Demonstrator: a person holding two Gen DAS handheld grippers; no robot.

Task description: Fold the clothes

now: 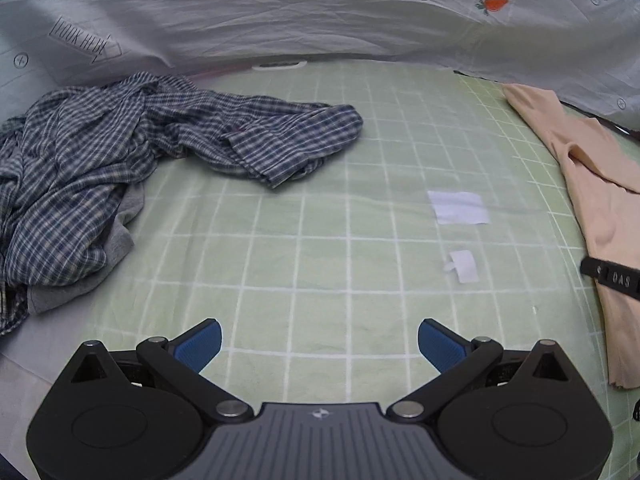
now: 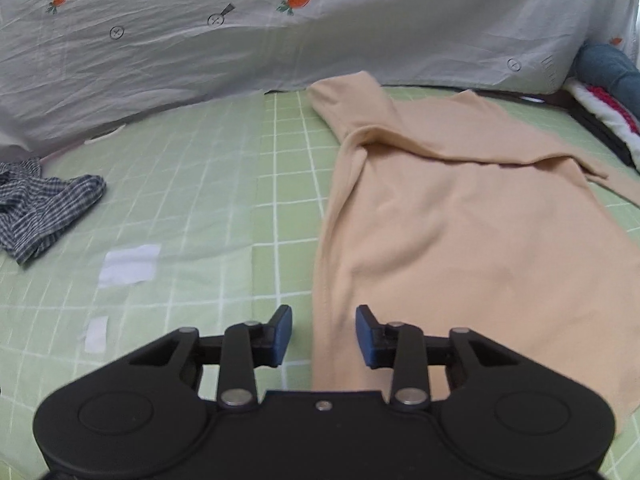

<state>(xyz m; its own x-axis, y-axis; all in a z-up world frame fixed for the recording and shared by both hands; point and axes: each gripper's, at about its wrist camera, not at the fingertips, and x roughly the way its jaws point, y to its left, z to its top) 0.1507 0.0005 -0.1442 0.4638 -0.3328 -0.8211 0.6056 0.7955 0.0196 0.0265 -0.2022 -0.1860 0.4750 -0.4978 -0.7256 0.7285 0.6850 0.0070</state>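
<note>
Right claw (image 2: pixel 323 334) spread, nothing between the pads, poised right at the near left edge of the beige top (image 2: pixel 460 240). Top lies spread on the bed (image 2: pixel 224 184), long axis running away from the claw, a sleeve folded across its far part; its right side is cut off by the frame. Left claw (image 1: pixel 319 346) spread wide, empty, over bare sheet, so right is nearer the top. Two white patches (image 1: pixel 459 207) ahead of left claw. Further left, plaid shirt (image 1: pixel 120 152) crumpled in a heap, grey cloth (image 1: pixel 120 236) partly hidden under it. White cover (image 1: pixel 280 12) behind. Fold stage unclear.
</note>
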